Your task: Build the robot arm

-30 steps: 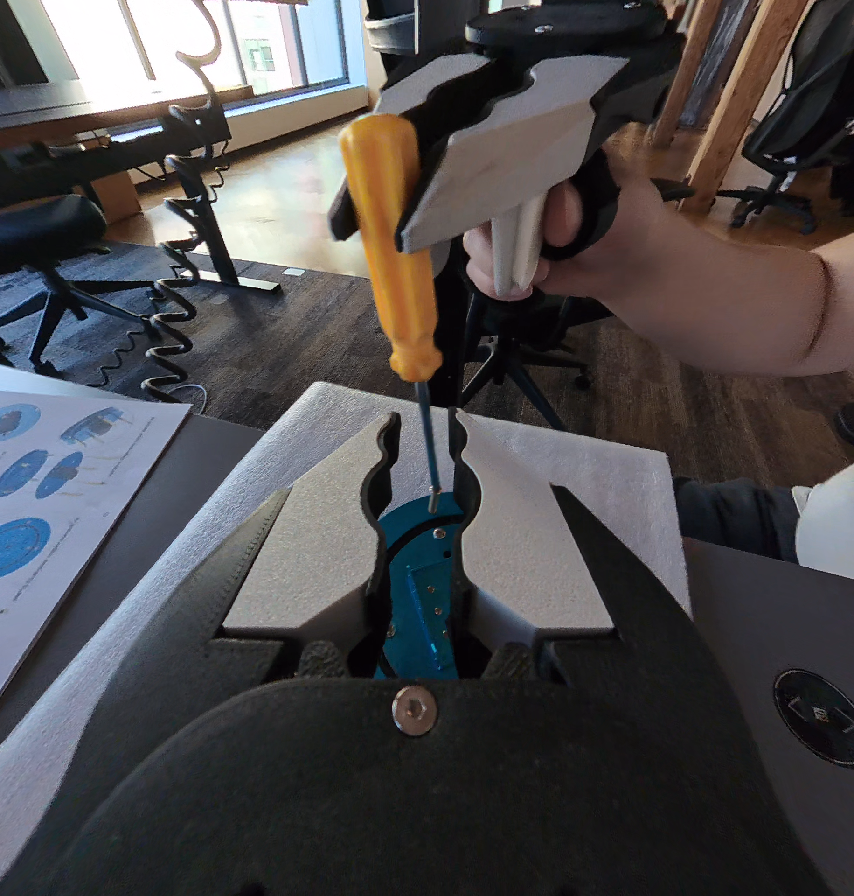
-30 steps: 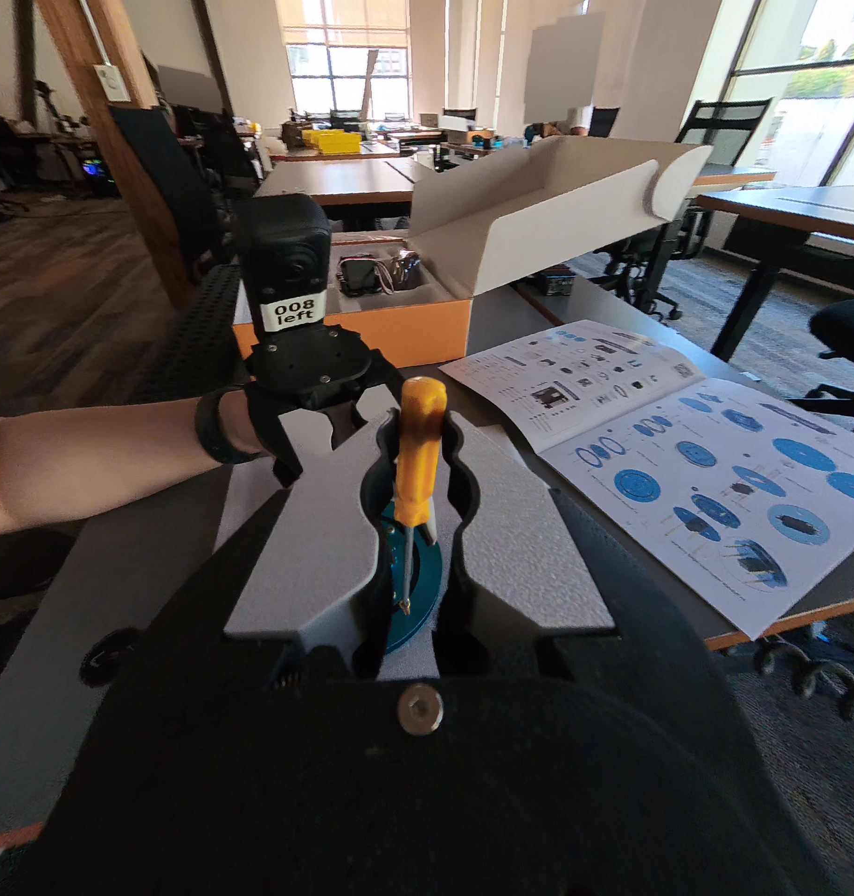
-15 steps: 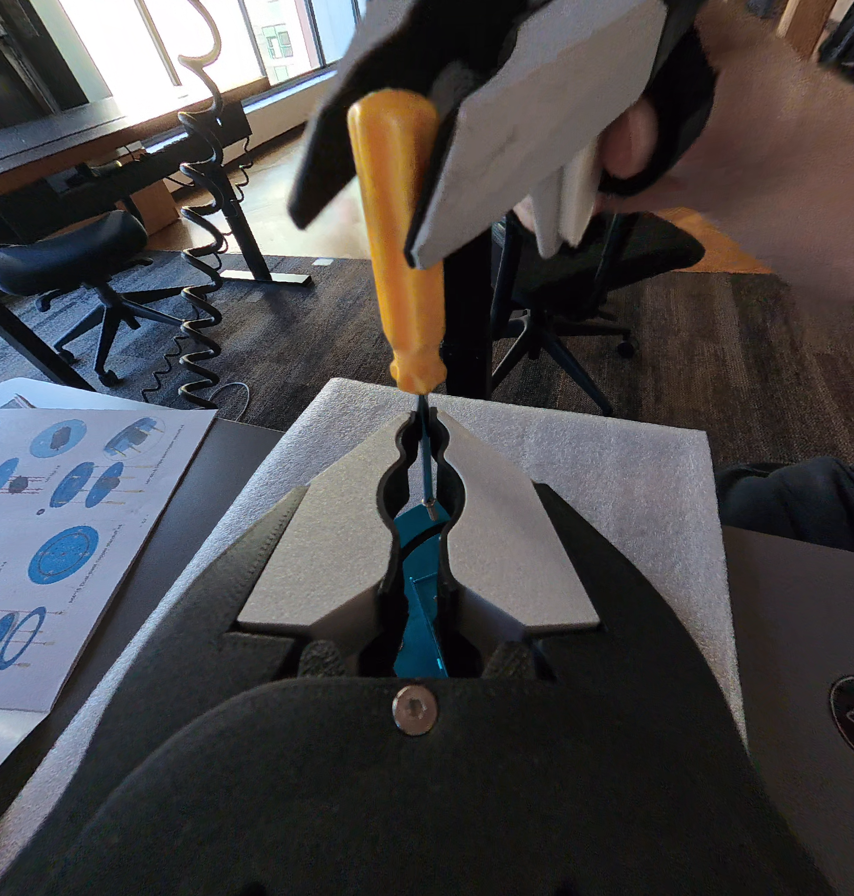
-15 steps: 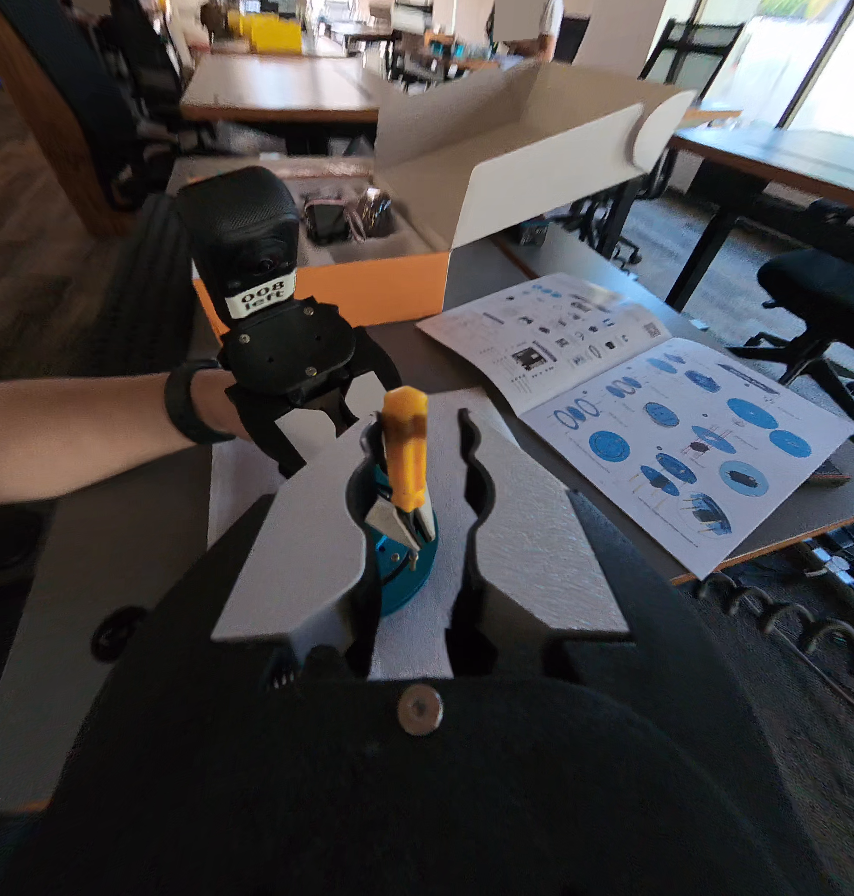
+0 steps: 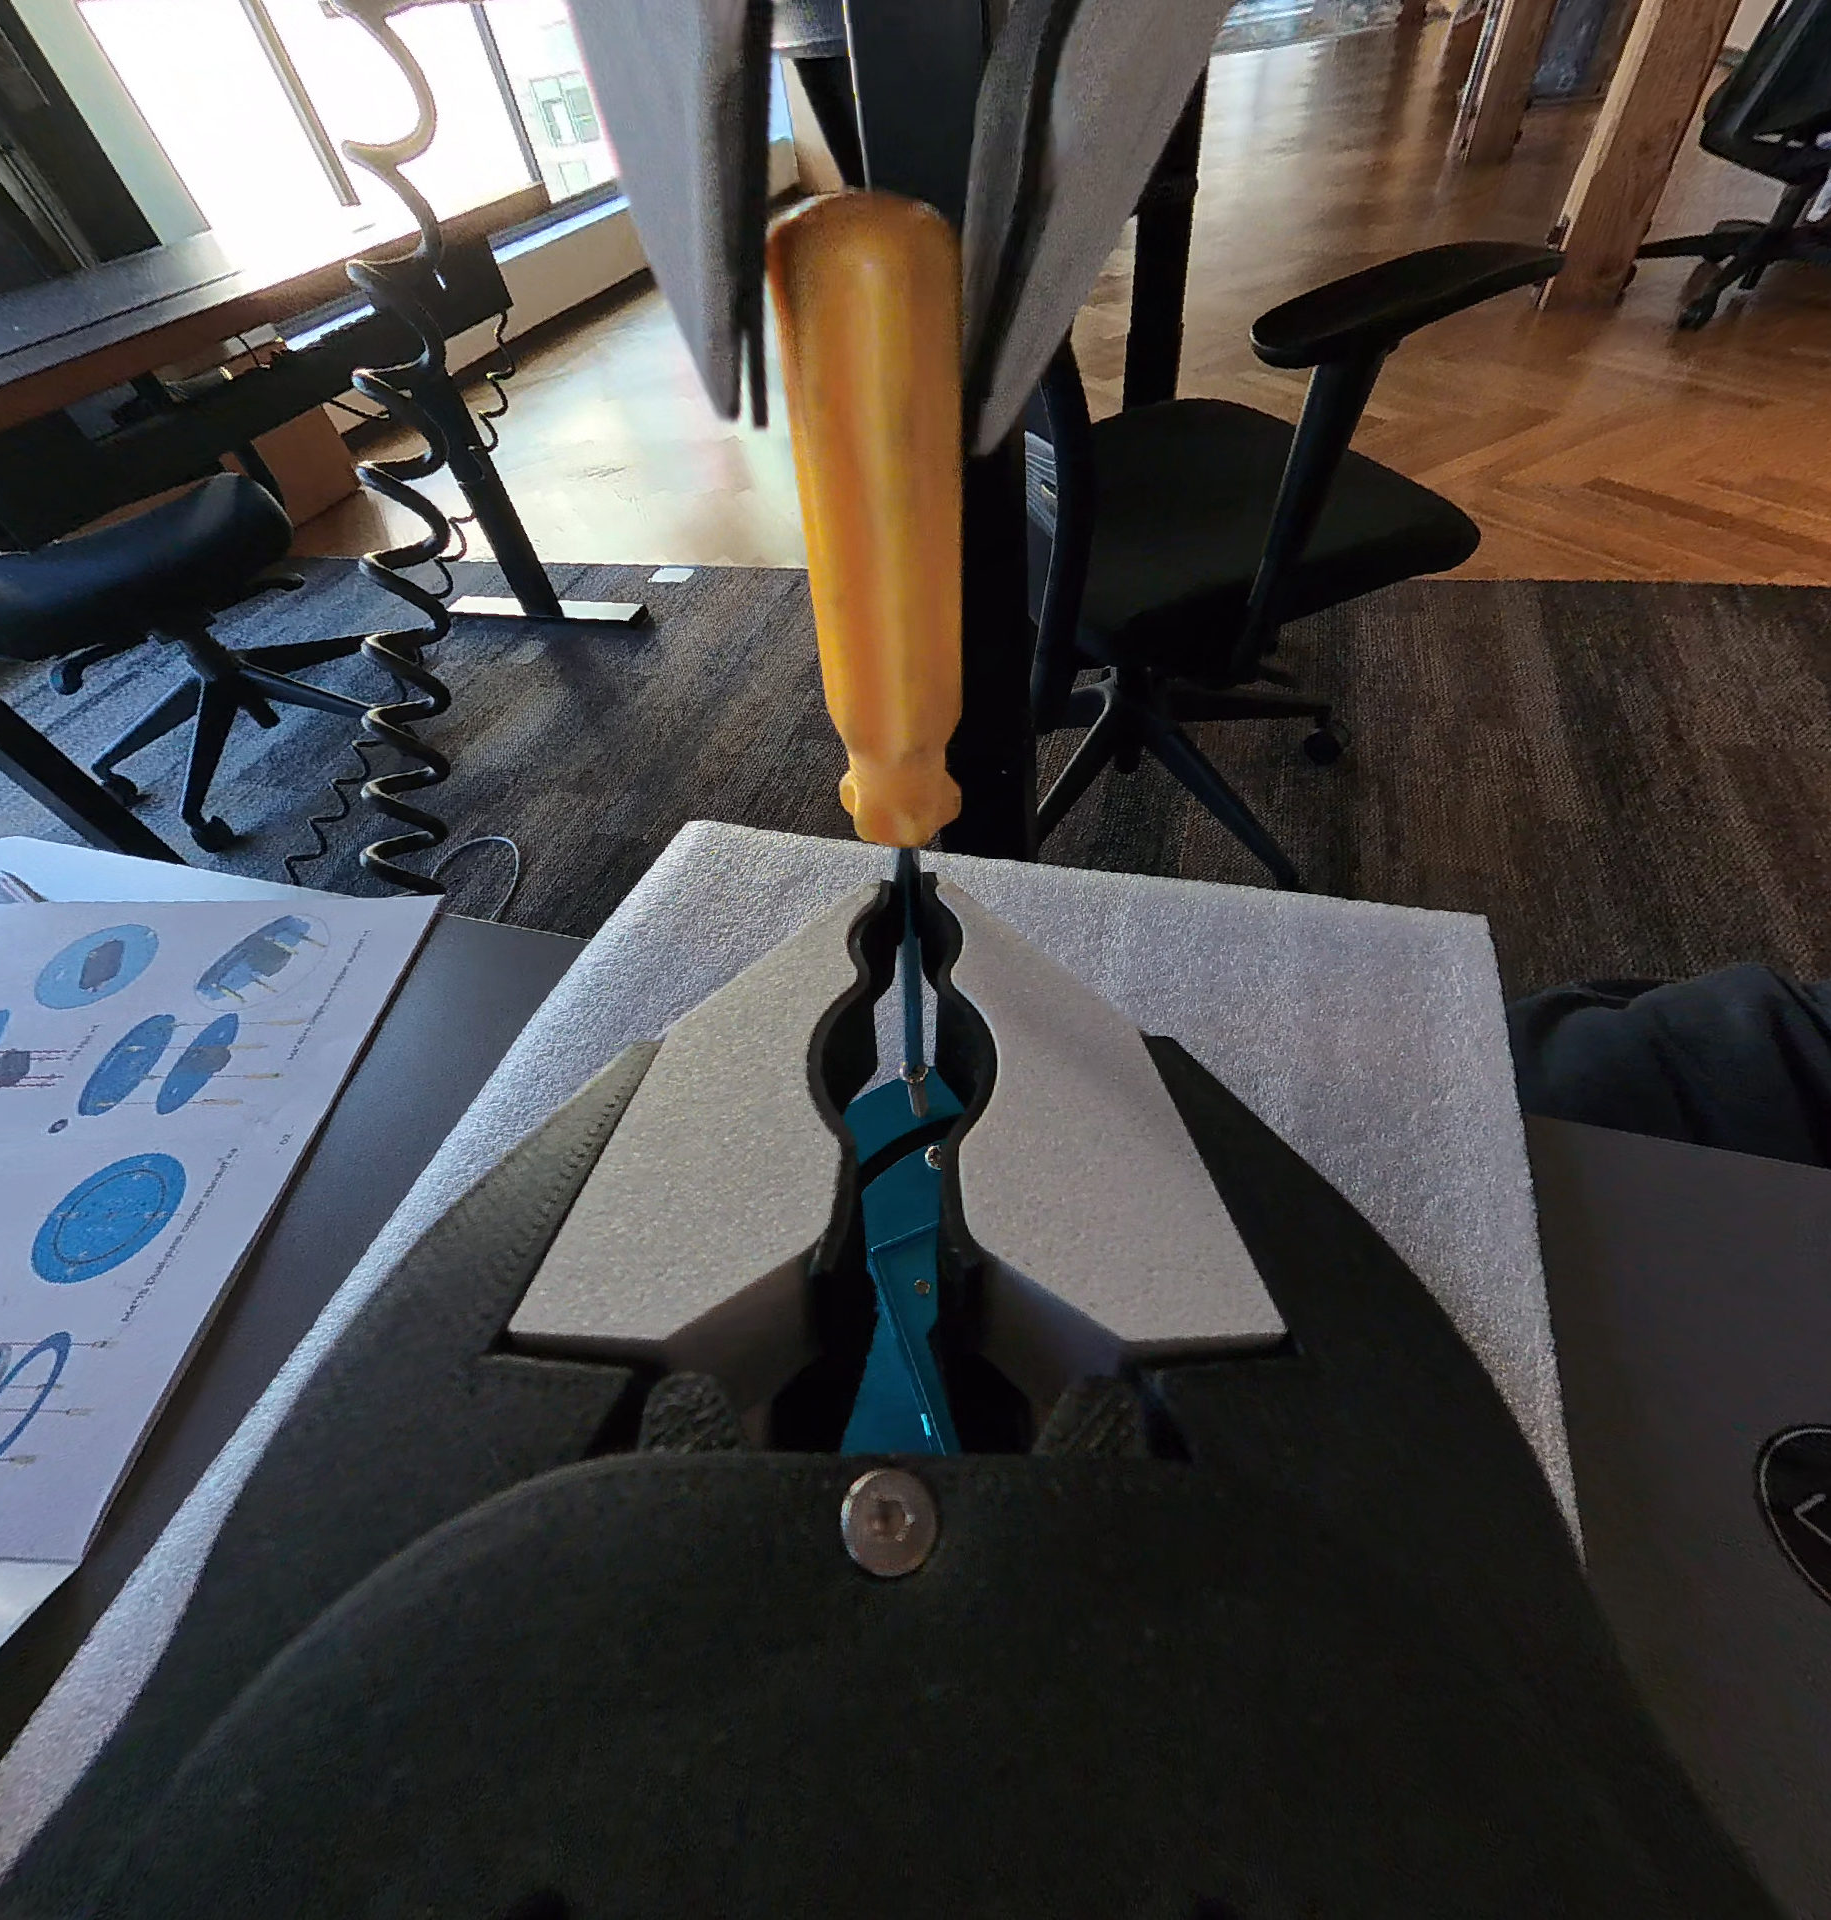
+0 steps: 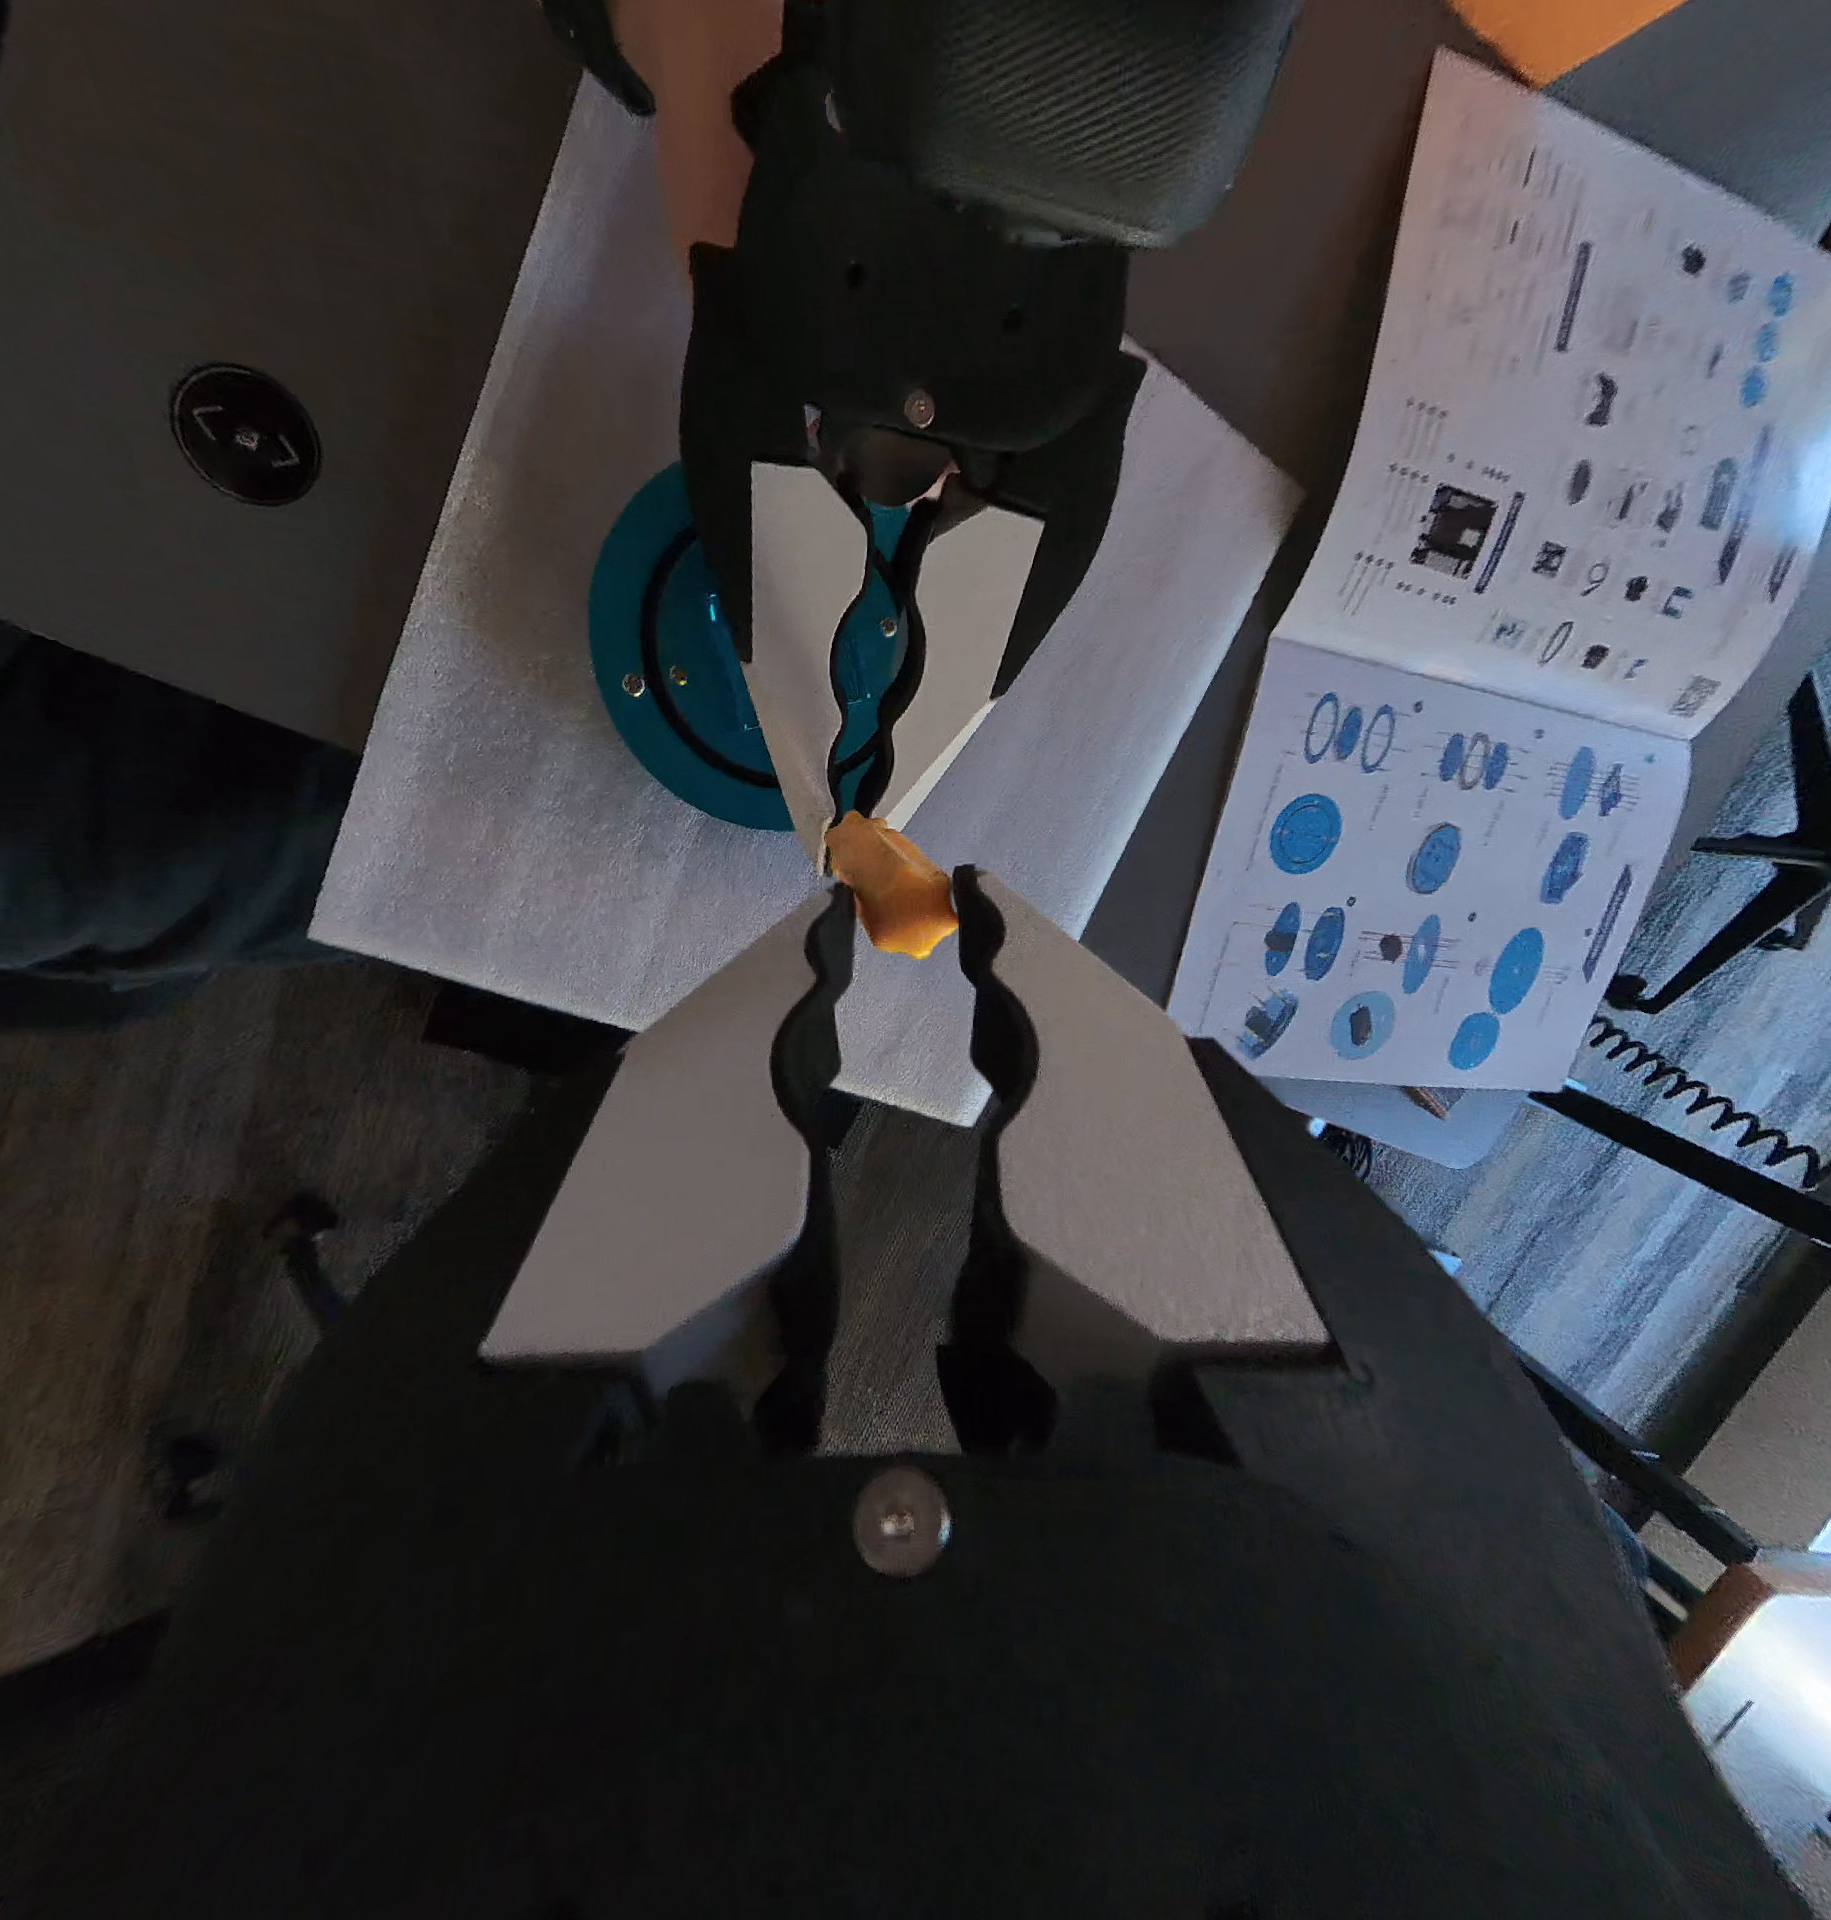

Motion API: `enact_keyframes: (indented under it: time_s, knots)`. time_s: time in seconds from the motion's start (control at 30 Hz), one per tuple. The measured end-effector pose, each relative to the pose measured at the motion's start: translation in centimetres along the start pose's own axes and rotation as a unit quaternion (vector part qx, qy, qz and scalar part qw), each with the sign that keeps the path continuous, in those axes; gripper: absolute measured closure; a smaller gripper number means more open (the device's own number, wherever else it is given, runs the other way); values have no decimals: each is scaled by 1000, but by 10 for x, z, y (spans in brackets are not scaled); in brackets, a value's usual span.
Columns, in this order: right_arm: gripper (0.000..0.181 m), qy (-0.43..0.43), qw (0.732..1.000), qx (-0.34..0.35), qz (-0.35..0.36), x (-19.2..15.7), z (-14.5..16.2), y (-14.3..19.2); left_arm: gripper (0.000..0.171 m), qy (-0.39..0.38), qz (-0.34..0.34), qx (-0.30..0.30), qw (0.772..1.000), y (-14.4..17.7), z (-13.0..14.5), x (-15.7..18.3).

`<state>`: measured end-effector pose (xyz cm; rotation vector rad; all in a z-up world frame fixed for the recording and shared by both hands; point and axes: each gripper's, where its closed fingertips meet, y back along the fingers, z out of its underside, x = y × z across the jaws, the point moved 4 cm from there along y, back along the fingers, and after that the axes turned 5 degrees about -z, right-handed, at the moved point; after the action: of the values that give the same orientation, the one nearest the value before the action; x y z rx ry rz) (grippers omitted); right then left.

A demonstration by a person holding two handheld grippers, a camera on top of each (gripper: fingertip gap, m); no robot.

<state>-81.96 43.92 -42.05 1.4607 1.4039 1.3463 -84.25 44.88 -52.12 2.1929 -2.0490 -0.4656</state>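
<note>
Left gripper (image 5: 906, 1081): pressed nearly together around the round teal metal disc with small screws (image 6: 672, 665), which is pinched low between its grey fingers; seen from above, the disc is thereby steadied flat on the pad.
Right gripper (image 6: 895, 894): set directly above, pointing straight down; its jaws are closed on the top of the orange plastic handle of the slim-shafted screwdriver (image 5: 875, 520), gripped at the fingertips only.
Screwdriver: held upright, its thin shaft passing down through the gap at the left fingertips; a small silver screw (image 5: 916, 1091) is seen at the tip, on or just above the disc's top face; contact cannot be told.
Why so held: judged, the disc is clamped against turning while the tool is kept vertical over one hole.
White foam sheet (image 5: 1254, 966): laid under the disc as a soft base; bare foam is left on every side of it.
Open printed booklet with blue diagrams (image 6: 1462, 883): lying on the dark tabletop (image 5: 371, 1122) beside the foam, well apart from the disc.
Grey flat case with a round black emblem (image 6: 246, 431): touching or overlapping the foam's other edge.
Open room: free above and to the far side; the table edge lies just beyond the foam, with office chairs on the floor past it.
</note>
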Motion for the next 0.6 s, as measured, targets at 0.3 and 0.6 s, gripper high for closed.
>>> enact_keyframes:
  time_s: [0.3, 0.6]
  knots:
    - [164, -66, 998, -13, -18, 4, -6, -4, 169, 1, 13, -16, 1000, 7, 5, -3]
    - [165, -82, 995, -15, -45, 4, -7, -5, 158, -16, 26, -101, 994, -1, 33, -2]
